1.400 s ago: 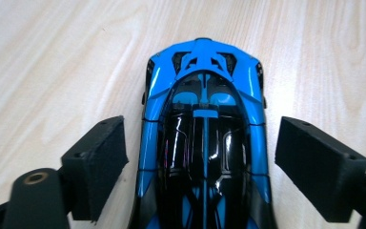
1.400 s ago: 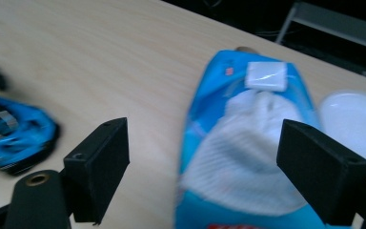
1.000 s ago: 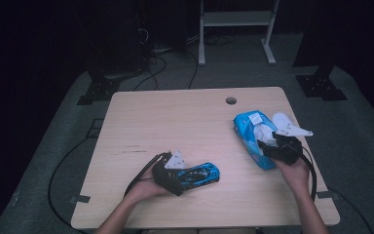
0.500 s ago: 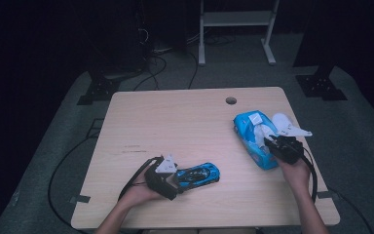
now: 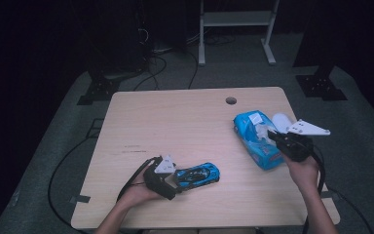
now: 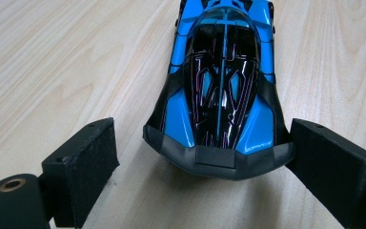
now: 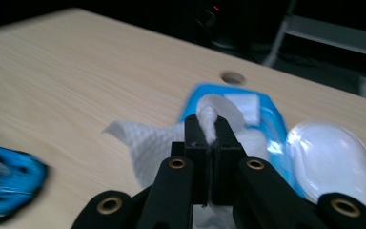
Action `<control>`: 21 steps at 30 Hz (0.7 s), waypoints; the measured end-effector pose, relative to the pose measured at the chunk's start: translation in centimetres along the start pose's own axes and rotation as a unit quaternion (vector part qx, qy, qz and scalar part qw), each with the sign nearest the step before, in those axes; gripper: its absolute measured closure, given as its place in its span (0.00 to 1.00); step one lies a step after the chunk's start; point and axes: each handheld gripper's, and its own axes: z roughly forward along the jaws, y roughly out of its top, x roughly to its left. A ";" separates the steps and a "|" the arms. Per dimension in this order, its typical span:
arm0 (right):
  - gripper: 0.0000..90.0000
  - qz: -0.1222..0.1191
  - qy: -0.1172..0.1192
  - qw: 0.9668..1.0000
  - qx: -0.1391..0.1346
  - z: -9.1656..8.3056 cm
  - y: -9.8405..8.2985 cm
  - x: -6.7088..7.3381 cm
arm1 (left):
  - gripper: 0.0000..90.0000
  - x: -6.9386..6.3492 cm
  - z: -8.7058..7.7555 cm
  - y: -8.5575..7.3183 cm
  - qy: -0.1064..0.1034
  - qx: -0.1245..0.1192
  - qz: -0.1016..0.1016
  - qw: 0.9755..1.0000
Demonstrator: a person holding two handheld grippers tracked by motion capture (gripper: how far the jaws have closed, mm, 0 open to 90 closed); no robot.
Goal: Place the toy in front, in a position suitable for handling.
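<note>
From the high view we see the left gripper [image 5: 171, 181] resting on the wooden worktop [image 5: 185, 126] with the blue toy car [image 5: 198, 174] just ahead of its fingers, the car lying flat. Off to the other side, the right gripper [image 5: 272, 135] sits over the blue wipe packet [image 5: 253, 136], with a white wipe [image 5: 264, 130] at its tips and the packet's white flip lid [image 5: 281, 120] open just beyond them.

In the left gripper view we find the fingers [image 6: 83, 164] spread wide, one on each side of the car's [image 6: 221, 95] near end. The right one touches the car's corner or sits just beside it; we cannot tell which. The left one stands apart.

In the right gripper view the fingers [image 7: 226, 138] have just been closing and are pressed together, pinching a twisted fold of the wipe [image 7: 157, 138]. The wipe spreads out to the left behind them, the packet [image 7: 271, 119] lies just beyond the fingertips, and the lid [image 7: 331, 160] lies to their right.
</note>
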 end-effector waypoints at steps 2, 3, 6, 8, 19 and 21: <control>0.97 0.000 0.028 1.000 -0.014 -1.2 0.7 1.0 | 0.11 0.0 -0.1 0.0 0.001 0.001 0.002 1.000; 0.97 0.000 0.028 1.000 -0.014 -1.2 0.7 1.0 | 0.11 0.0 -0.1 0.0 0.001 0.001 0.002 1.000; 0.97 -0.020 0.065 0.997 -0.024 -2.8 1.3 3.3 | 0.11 0.0 -0.1 0.0 0.002 0.000 0.004 1.000; 0.97 -0.031 0.112 0.993 -0.028 -4.2 1.2 5.8 | 0.11 -0.1 -0.1 0.0 0.003 0.001 0.004 1.000; 0.97 -0.059 0.234 0.970 0.027 -3.7 0.4 12.5 | 0.13 -0.4 0.0 0.0 -0.001 0.000 0.009 1.000; 0.97 -0.063 0.233 0.969 0.047 -2.3 0.2 12.7 | 0.14 -0.3 0.0 0.0 -0.002 0.000 0.010 1.000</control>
